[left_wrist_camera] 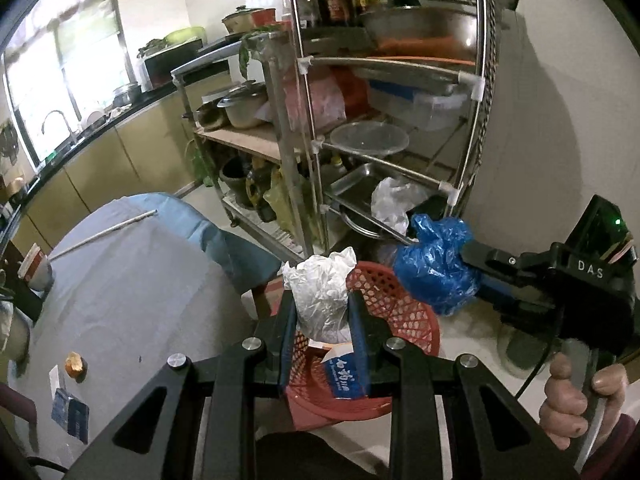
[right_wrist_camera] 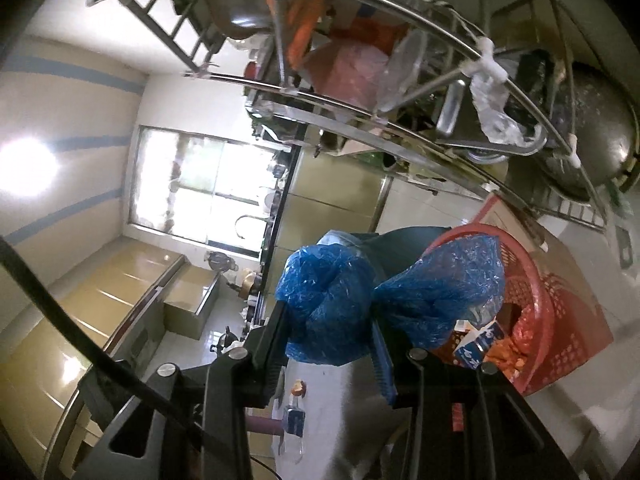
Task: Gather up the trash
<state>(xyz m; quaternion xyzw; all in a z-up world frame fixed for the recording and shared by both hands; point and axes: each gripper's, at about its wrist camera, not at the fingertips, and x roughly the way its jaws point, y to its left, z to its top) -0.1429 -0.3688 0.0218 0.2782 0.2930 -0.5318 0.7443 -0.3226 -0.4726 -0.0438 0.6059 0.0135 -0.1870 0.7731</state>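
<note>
My left gripper [left_wrist_camera: 323, 308] is shut on a crumpled white plastic bag [left_wrist_camera: 322, 296] and holds it over the red mesh basket [left_wrist_camera: 404, 320]. A blue-and-white carton [left_wrist_camera: 344, 376] lies in the basket. My right gripper [right_wrist_camera: 330, 320] is shut on a crumpled blue plastic bag [right_wrist_camera: 332, 300], part of which hangs toward the red basket [right_wrist_camera: 532, 280]; in the left wrist view this blue bag [left_wrist_camera: 436, 268] hangs at the basket's right rim. On the table [left_wrist_camera: 132, 300] lie an apple core [left_wrist_camera: 76, 365] and a blue packet [left_wrist_camera: 70, 412].
A steel shelf rack [left_wrist_camera: 384, 120] with pots, trays and bags stands behind the basket. A paper cup [left_wrist_camera: 34, 268] and a long white stick [left_wrist_camera: 104, 232] are on the table's far side. A kitchen counter with sink [left_wrist_camera: 60, 128] runs along the left wall.
</note>
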